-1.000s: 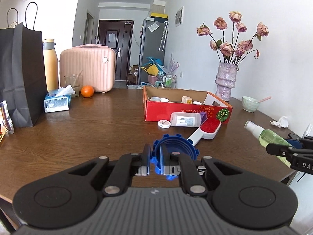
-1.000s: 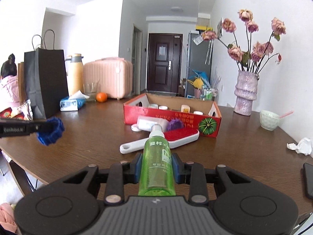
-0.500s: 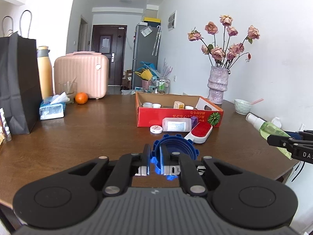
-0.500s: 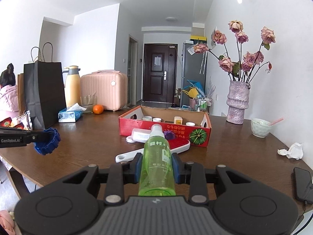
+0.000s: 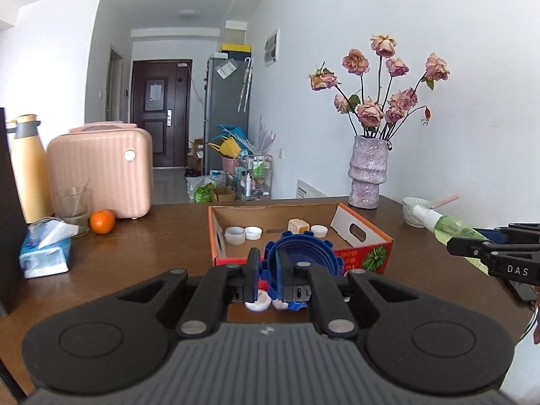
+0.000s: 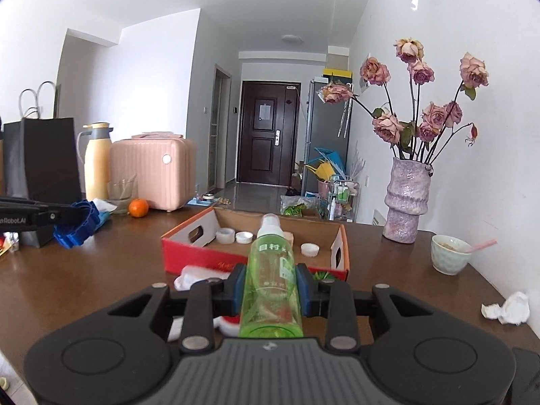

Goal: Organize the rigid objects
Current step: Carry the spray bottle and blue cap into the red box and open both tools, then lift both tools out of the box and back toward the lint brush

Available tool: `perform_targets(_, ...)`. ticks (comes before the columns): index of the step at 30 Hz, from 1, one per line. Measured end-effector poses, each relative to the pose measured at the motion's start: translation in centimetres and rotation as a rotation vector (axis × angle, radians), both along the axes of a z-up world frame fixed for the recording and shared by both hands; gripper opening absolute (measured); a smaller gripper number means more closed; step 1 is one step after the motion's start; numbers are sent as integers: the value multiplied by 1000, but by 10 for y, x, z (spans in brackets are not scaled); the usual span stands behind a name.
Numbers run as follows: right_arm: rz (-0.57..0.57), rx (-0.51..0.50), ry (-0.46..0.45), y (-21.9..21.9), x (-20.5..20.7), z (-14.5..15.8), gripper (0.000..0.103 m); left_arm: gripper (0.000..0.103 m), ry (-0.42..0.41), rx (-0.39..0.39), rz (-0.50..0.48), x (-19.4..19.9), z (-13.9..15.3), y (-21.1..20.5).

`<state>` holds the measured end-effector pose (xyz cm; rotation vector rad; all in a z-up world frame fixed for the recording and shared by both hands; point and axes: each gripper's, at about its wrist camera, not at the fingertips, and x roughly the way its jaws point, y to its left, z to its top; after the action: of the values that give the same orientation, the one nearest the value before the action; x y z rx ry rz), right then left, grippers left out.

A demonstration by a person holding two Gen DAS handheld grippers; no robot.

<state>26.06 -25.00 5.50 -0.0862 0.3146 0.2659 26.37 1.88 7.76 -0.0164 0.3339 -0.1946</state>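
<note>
Your left gripper point(image 5: 268, 270): jaws pinched on rim of blue ridged cap point(image 5: 300, 256), held above table point(image 5: 145, 253) before red cardboard box point(image 5: 371, 253). Your right gripper point(image 6: 270, 287): jaws clamped around green spray bottle point(image 6: 270, 276), nozzle toward box. Small white caps point(image 6: 243, 237) inside box.

Blue ridged cap point(image 5: 300, 256), translucent green bottle point(image 6: 270, 280), red box point(image 6: 256, 253), pink ribbed suitcase point(image 5: 101, 172), orange fruit point(image 5: 102, 221).

On the brown wooden table point(image 5: 141, 253) I count one red cardboard box point(image 5: 371, 256), three white plastic caps point(image 5: 253, 233), one green spray bottle point(image 6: 270, 280), one blue toothed plastic lid point(image 5: 303, 256), one orange fruit point(image 5: 101, 221), one purple ceramic vase point(image 5: 368, 172).
</note>
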Motion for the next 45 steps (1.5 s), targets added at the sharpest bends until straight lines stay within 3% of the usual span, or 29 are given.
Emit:
perform_targets(5,-4,-15,24,-3,74,7,30,10,44,14,-19,81,5,2)
perform_targets(8,0,-24,66,-4,125,7,30,10,115,22,-34,142,-1,2)
perform_targets(11,3,-91,133,3,183,-2,30,10,209,26,-31,203,-15,1)
perform_targets(14,-2,-129,225,8,237,-20,30,10,257,96,-24,252,-34,-7)
perform_targets(20,-66,-355,314,31,304,-67,30,10,383,186,-16,316,-75,-16)
perform_targets(25,-73,-465,383,42,328,-95,30,12,406,229,-20,326,-86,-20)
perform_targets(29,-90,-465,390,42,339,-94,27,16,406,237,-21,321,-79,-17)
perform_targets(34,-71,-368,387,32,332,-57,31,31,381,220,3,302,-52,-6)
perform_targets(36,-64,-329,381,27,326,-37,35,43,369,207,12,291,-36,-2)
perform_targets(41,-53,-262,360,19,297,13,40,54,337,180,26,258,5,2)
perform_targets(45,-41,-235,336,15,270,47,48,74,274,164,50,222,40,3)
